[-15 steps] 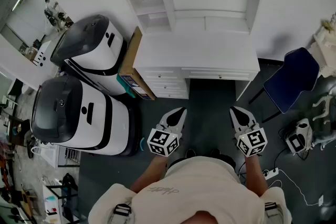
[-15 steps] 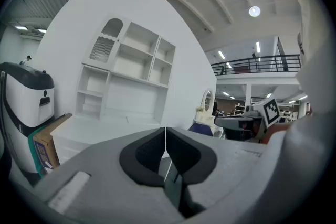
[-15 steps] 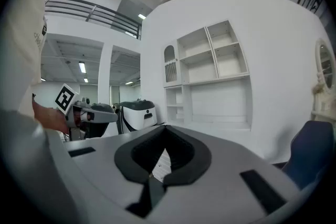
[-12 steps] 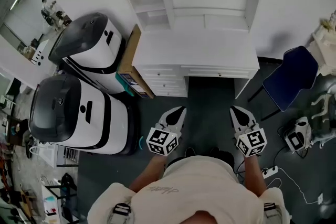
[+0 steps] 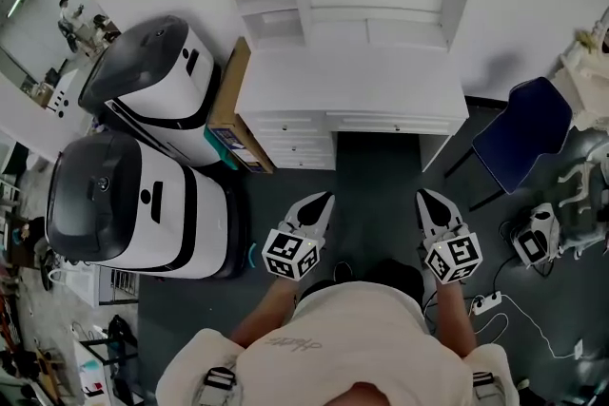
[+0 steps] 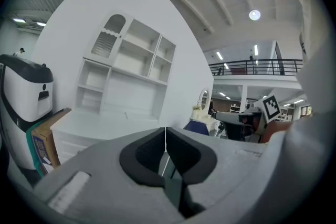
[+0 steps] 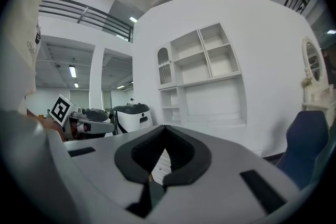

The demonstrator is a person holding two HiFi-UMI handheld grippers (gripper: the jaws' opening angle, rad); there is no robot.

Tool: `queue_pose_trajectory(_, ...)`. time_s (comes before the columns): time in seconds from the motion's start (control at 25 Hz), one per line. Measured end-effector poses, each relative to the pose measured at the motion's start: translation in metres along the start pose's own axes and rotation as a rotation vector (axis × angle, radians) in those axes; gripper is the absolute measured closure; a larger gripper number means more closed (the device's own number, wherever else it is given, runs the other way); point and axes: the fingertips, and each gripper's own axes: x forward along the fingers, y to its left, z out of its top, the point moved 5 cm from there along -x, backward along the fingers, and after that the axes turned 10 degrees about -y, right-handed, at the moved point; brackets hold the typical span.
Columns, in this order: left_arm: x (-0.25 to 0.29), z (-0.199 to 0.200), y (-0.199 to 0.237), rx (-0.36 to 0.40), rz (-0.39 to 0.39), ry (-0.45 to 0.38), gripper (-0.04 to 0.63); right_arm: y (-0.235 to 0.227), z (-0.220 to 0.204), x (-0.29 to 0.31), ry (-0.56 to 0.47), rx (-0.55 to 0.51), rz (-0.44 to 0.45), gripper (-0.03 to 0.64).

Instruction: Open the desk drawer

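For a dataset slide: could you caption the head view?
Person stands before the white desk, drawers closed, left gripper and right gripper shut and empty, short of it.

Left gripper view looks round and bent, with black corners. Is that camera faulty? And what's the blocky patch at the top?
Not faulty. Left gripper view: a wide-angle lens curves the shelves and darkens the corners; the left claw, close up, looks huge and soft; the patch was added afterwards to hide a face. Head view: evenly lit, desk sharp.
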Motion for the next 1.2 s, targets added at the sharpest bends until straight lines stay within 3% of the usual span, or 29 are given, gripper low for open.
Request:
queue_pose_trajectory(0.28,0.027,-0.009,0.001,-0.021,-0.036,0.029,0.578,-0.018,-0.013,0.001,0.05,-0.001,-0.022,0.614)
queue_pose_trajectory(0.72,0.122,-0.009,0.007,0.008,-0.026,0.086,0.578,-0.105,-0.022,0.058,0.046,0.069,-0.004,0.614)
queue_pose_trajectory(1.04,0.196,-0.001,0.01,0.035,0.007,0.095,0.578,-0.173,-0.02,0.094,0.062,0.021,0.046,0.614)
queue_pose_trajectory(1.2,0.223,-0.001,0.009,-0.024,0.026,0.087,0.578,-0.2,-0.024,0.11,0.089,-0.021,0.081,0.614)
